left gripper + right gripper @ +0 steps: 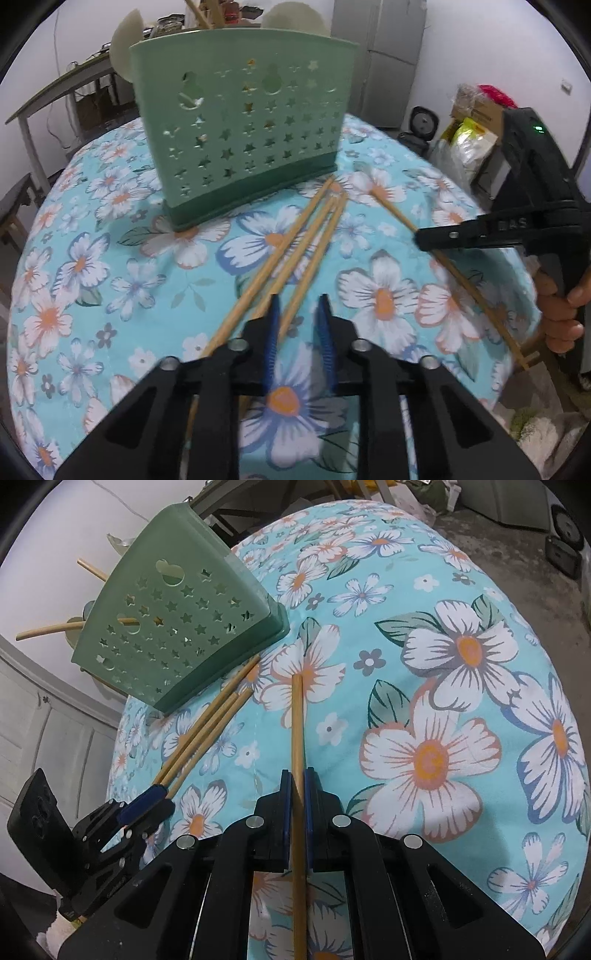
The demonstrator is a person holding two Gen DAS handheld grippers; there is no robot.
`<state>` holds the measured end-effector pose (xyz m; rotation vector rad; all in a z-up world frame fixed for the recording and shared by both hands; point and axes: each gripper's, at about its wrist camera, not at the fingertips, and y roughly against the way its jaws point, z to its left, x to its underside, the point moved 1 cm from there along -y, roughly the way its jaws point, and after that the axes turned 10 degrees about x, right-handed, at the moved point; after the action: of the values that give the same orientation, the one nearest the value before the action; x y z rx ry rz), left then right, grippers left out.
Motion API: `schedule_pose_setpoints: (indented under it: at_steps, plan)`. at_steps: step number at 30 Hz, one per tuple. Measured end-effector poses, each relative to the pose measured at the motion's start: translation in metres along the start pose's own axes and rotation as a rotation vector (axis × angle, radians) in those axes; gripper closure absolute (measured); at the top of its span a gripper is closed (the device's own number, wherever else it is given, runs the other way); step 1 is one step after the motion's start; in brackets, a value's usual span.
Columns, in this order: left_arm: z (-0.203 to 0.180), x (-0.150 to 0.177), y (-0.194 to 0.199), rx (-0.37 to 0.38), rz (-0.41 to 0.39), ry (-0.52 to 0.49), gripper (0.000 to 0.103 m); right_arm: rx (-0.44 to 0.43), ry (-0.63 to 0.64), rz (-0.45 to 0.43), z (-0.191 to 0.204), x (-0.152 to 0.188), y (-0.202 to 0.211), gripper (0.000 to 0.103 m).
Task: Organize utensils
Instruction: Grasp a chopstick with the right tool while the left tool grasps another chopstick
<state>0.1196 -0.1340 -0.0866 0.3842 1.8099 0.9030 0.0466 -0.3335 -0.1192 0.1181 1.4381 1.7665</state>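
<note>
- Landmark: a green utensil holder (243, 125) with star-shaped cutouts stands upright on the tabletop (110, 258), which is covered by a turquoise floral cloth.
- Three bamboo chopsticks (295, 243) lie bundled on the cloth, far tips close to the holder's base, running from it toward the left tongs (297, 314).
- Left tongs: released, blue pads parted, low over the near end of that bundle; one stick passes between the pads, and contact with it cannot be confirmed. The right wrist view shows the same tongs (147, 805) at the bundle's near end.
- A single chopstick (297, 731) lies apart from the bundle, to the holder's right side, its far tip near the holder's base corner.
- Right tongs (297, 786): clenched on the single chopstick, pads pressing both sides of its shaft.
- More chopsticks (48, 631) project from the holder's top.
- Surroundings beyond the holder: a grey refrigerator (380, 55), a cluttered side table (55, 92), bags and boxes (469, 129) to the right.
- Obstruction: the bundle lies across the direct line between the left tongs and the holder.
</note>
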Motion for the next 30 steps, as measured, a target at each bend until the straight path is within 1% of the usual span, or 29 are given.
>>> schedule_pose_setpoints:
  at_steps: [1, 3, 5, 7, 9, 12, 13, 15, 18, 23, 26, 27, 30]
  plan:
    - [0.001, -0.001, -0.001, -0.011, 0.005, 0.003, 0.094, -0.004, -0.004, -0.001, -0.002, 0.0, 0.001, 0.098]
    - [0.003, 0.0, -0.002, -0.009, 0.006, 0.011, 0.094, -0.006, -0.008, -0.003, -0.005, 0.0, 0.003, 0.098]
    - [-0.001, 0.0, -0.002, -0.037, 0.017, -0.012, 0.094, -0.01, -0.012, -0.005, -0.007, 0.0, 0.004, 0.098]
    - [-0.003, 0.0, -0.001, -0.05, 0.032, 0.001, 0.094, -0.008, -0.011, -0.007, -0.005, 0.0, 0.004, 0.098]
    - [0.001, 0.002, 0.002, -0.022, 0.051, 0.071, 0.094, -0.007, -0.009, -0.009, -0.005, 0.0, 0.004, 0.098]
    - [0.009, 0.009, 0.012, 0.053, 0.079, 0.221, 0.094, -0.019, -0.016, -0.01, -0.005, -0.001, 0.004, 0.098]
    - [0.009, 0.013, 0.014, 0.075, 0.086, 0.255, 0.094, -0.021, -0.018, -0.013, -0.006, -0.001, 0.004, 0.098]
    - [0.007, 0.019, 0.019, 0.104, 0.093, 0.292, 0.094, -0.025, -0.017, -0.021, -0.006, -0.001, 0.004, 0.098]
    - [0.003, 0.023, 0.021, 0.122, 0.103, 0.307, 0.094, -0.035, -0.018, -0.021, -0.007, -0.001, 0.005, 0.098]
    - [0.002, 0.013, 0.021, 0.169, 0.123, 0.34, 0.093, -0.052, -0.019, -0.005, -0.013, 0.003, 0.008, 0.098]
    - [0.0, 0.003, 0.014, 0.171, 0.14, 0.326, 0.09, -0.056, -0.009, 0.006, -0.014, 0.009, 0.012, 0.098]
    - [0.001, -0.001, 0.01, 0.169, 0.148, 0.322, 0.088, -0.059, -0.006, 0.013, -0.014, 0.01, 0.013, 0.098]
    - [0.002, -0.012, -0.004, 0.153, 0.175, 0.311, 0.084, -0.074, -0.005, 0.035, -0.016, 0.011, 0.014, 0.098]
